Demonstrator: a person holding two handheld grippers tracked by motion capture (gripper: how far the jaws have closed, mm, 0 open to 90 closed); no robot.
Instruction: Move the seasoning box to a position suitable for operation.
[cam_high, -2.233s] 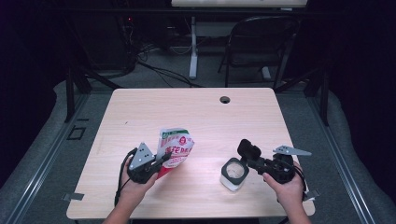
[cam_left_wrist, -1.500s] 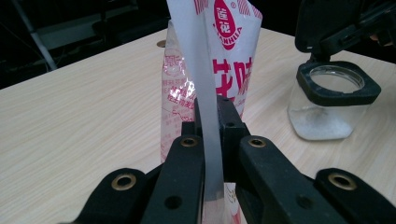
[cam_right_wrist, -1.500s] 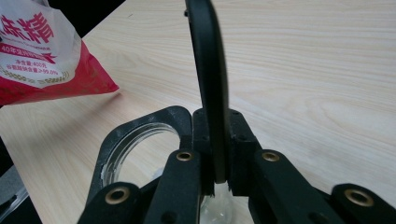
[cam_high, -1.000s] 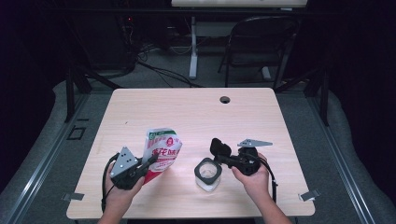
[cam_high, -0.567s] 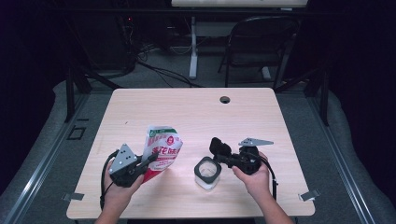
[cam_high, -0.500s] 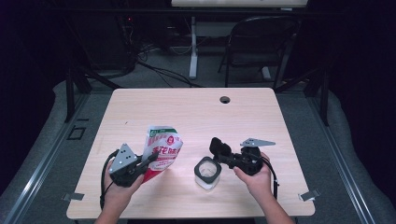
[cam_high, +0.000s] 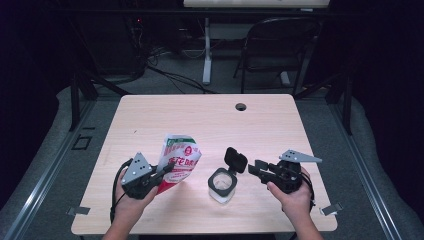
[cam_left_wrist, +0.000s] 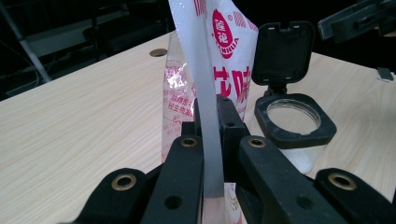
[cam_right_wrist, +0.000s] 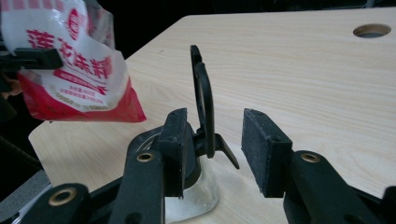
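Left gripper clenched on the side seam of a red-and-white printed pouch, held upright and tilted off the counter at near left; in the left gripper view the jaws pinch the pouch's pale edge strip, with its top out of frame. Right gripper at near right: its jaws have just been opening, and the right gripper view shows the pads apart with the black flip lid standing between them but not pressed. Compared with a second ago, the right hand has drawn back to the right and risen a little, letting go of the lid, which now stands open and upright on its hinge. The clear jar sits on the counter near the front edge, between the two grippers, its mouth uncovered; some pale contents seem to lie at the bottom. Judged from this, the opening step looks finished, and pouring from the pouch into the jar is likely next. The upright lid stands on the jar's far-right side, away from the pouch, so it should not block a pour from the left. Whether the pouch is already torn open cannot be told. A cable hole lies at the far side, well apart. A dark chair stands beyond the counter.
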